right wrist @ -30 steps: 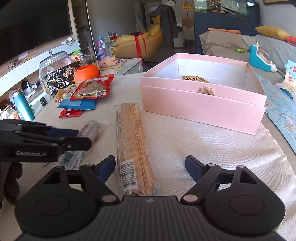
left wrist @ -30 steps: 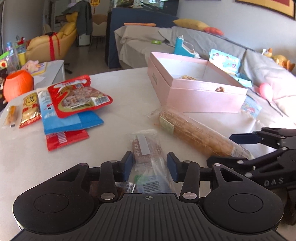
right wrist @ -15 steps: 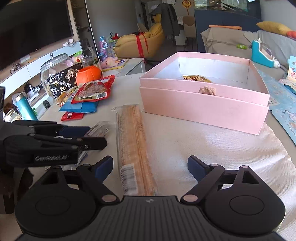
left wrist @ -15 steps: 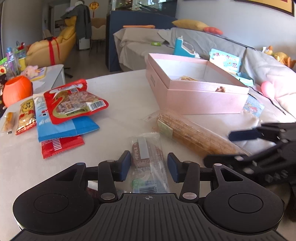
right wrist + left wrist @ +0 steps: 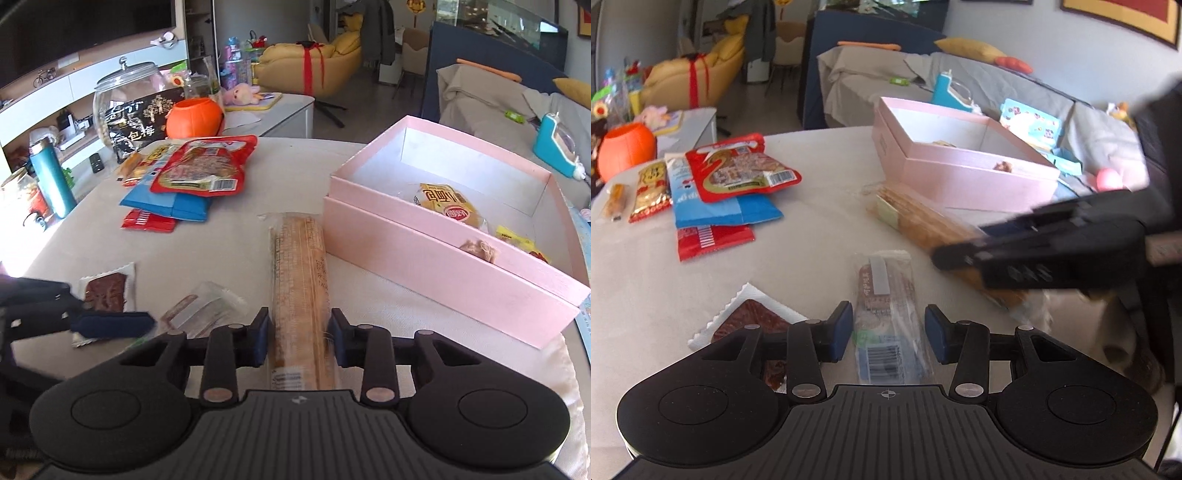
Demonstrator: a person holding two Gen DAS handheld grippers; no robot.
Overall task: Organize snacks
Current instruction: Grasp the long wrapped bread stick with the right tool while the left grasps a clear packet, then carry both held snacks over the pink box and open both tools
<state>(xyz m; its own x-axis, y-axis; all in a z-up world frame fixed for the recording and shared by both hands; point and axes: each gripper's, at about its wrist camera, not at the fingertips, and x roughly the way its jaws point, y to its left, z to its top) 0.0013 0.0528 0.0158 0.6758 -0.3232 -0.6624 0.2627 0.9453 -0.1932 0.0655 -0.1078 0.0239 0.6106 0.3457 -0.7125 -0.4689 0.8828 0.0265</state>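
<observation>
Two grips in hand. My right gripper [image 5: 299, 341] has its fingers closed on the long cracker pack [image 5: 298, 273], which lies on the surface just in front of the pink box [image 5: 436, 258], end-on for lifting in. My left gripper [image 5: 889, 336] straddles the clear wafer pack [image 5: 886, 314], fingers half open; contact unclear. Wafer pack sits well short of the box.
</observation>
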